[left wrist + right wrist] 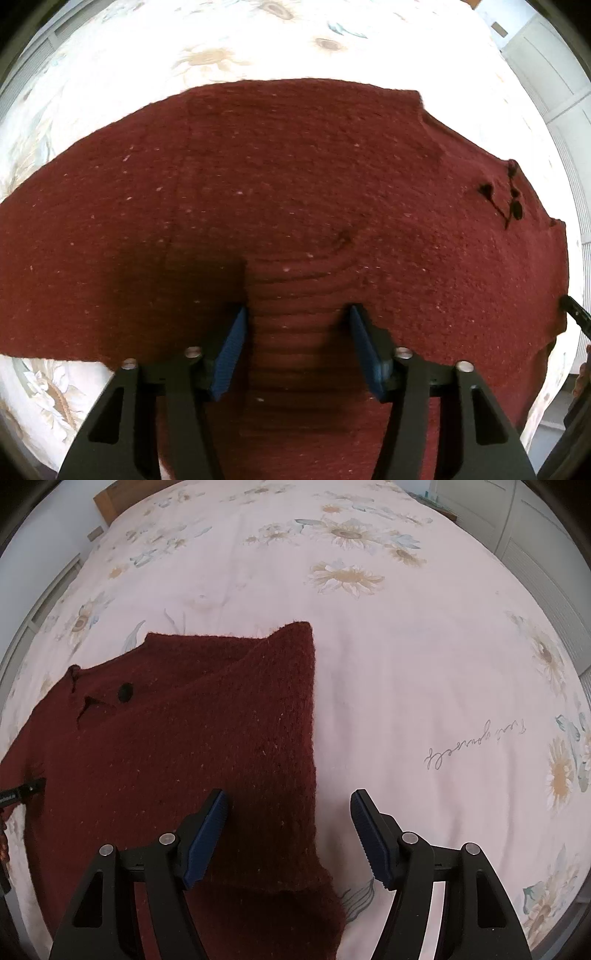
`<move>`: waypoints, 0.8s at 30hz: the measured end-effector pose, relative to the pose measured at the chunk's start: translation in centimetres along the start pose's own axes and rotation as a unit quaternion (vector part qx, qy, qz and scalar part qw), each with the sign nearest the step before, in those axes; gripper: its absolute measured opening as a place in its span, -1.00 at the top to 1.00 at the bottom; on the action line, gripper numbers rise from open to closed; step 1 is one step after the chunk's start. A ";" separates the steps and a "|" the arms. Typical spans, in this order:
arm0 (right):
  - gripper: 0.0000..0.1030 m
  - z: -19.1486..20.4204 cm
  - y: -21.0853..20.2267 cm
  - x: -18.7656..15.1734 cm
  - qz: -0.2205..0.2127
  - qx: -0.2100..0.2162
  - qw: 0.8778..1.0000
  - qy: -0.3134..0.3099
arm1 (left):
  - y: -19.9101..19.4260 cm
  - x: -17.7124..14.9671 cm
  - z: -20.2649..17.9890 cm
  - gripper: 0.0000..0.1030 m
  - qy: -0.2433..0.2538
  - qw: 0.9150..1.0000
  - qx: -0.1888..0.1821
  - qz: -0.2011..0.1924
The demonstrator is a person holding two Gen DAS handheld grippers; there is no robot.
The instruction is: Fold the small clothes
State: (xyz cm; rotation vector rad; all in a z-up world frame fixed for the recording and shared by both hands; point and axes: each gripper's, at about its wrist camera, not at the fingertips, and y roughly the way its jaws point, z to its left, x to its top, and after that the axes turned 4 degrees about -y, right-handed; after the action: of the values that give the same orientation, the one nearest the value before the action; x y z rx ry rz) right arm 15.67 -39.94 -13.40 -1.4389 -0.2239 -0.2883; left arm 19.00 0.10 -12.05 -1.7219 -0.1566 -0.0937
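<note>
— Where's the sweater (295,192)?

— Flat on the flowered bedspread (406,646), dark red knit. Its lower part runs out of both views.

— The left gripper (297,347)?

— Jaws parted, a ribbed band between the blue pads, not pinched.

— And the right gripper (290,830)?

— Spread wide over the sweater's right edge, holding nothing. Whether the tips touch the cloth, I can't tell.
</note>
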 end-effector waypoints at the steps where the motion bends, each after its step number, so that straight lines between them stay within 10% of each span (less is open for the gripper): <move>1: -0.37 -0.1 -0.1 0.0 0.000 0.002 1.000 0.001 | 0.0 -0.1 -0.4 0.42 0.007 1.000 0.002 -0.001; 3: -0.37 -0.3 -0.2 0.1 -0.001 0.006 1.000 0.005 | 0.0 -0.2 -1.0 0.79 0.011 1.000 -0.018 0.003; 13: -0.35 -1.2 1.9 2.1 0.000 0.049 0.998 0.025 | -5.7 0.5 -2.9 0.83 0.022 0.996 -0.026 -0.083; 14: -0.28 -1.1 2.4 2.2 0.003 0.053 0.998 0.025 | -6.4 0.6 -3.3 0.83 0.027 0.995 -0.027 -0.092; 16: 0.61 -1.0 2.9 2.2 0.007 0.063 0.998 0.025 | -7.6 0.9 -4.1 0.83 0.041 0.993 -0.018 -0.113; 24: 0.66 -1.4 -1.2 1.3 -0.087 0.032 0.995 0.027 | -8.1 2.5 -5.4 0.83 0.059 0.988 -0.009 -0.140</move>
State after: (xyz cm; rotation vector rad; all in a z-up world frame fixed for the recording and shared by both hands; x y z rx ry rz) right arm 16.50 -41.53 -12.01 -1.3481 -0.3128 -0.4569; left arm 20.33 -3.89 -2.90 -1.6983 -0.3098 -0.4034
